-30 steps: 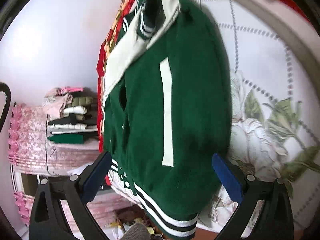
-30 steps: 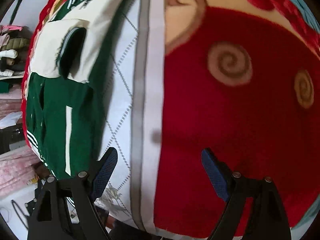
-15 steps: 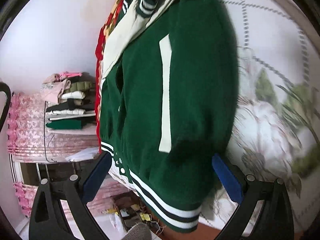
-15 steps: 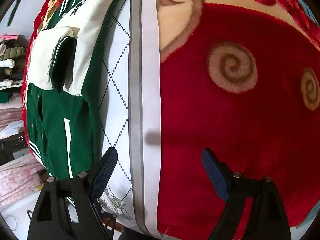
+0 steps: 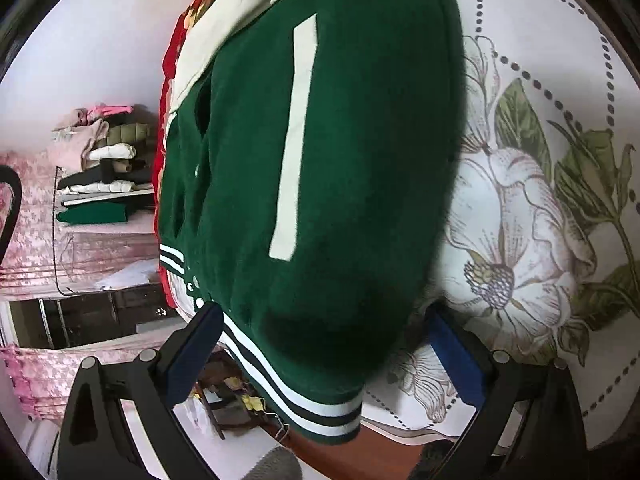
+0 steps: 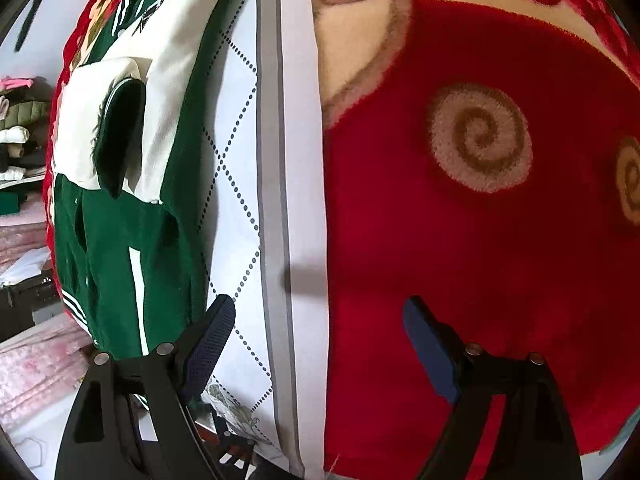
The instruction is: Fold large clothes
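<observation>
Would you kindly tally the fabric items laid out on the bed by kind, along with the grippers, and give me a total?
Jacket: 1
Floral sheet: 1
Red blanket: 1
Grippers, both open: 2, left gripper, right gripper
Total: 5

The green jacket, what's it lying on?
The green jacket lies on a white flowered sheet. A red blanket lies beside it. Whatever is directly beneath the jacket is covered.

Home bedroom: floral quilted bedsheet (image 5: 560, 128), red plush blanket (image 6: 480, 260), stacked clothes (image 5: 104, 168).
</observation>
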`<state>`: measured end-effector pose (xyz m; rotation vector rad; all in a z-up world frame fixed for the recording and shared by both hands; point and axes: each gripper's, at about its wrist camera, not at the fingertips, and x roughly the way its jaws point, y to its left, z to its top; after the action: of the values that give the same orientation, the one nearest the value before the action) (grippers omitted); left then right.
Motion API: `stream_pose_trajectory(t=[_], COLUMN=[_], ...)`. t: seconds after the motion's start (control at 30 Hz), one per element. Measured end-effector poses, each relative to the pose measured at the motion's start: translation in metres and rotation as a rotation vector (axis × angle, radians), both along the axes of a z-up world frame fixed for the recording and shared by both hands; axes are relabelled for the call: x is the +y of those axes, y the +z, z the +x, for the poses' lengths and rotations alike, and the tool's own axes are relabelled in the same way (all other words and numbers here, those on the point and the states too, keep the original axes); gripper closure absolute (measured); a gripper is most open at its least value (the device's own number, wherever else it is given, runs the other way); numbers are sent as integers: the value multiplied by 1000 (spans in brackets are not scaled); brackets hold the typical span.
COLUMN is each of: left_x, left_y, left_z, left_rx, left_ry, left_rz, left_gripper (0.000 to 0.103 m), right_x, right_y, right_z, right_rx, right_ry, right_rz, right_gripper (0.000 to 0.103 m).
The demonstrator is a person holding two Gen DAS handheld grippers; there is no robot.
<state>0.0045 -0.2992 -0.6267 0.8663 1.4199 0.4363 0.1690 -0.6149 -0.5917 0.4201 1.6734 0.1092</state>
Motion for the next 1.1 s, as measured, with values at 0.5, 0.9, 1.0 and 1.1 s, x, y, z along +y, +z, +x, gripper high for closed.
stream_pose_trajectory(t=[0.5,0.9,1.0,1.1], left_x=[14,46,44,46], left_y=[9,15,18,24], left_z=[39,69,65,65], left_rx=[-190,-221,-210,-200], left_ry=[75,206,217,221], left_rz=[152,59,36,25], left_gripper=[0,0,1,1], right_x=[17,24,30,35], right_y=[-8,-38,-49,-46], right_z=[19,55,63,65], right_rx=[-52,-149,-144,-159], right_ry=[-23,-245,-312,-344], right_rz=[82,555,652,698], right_gripper=[16,6,6,6])
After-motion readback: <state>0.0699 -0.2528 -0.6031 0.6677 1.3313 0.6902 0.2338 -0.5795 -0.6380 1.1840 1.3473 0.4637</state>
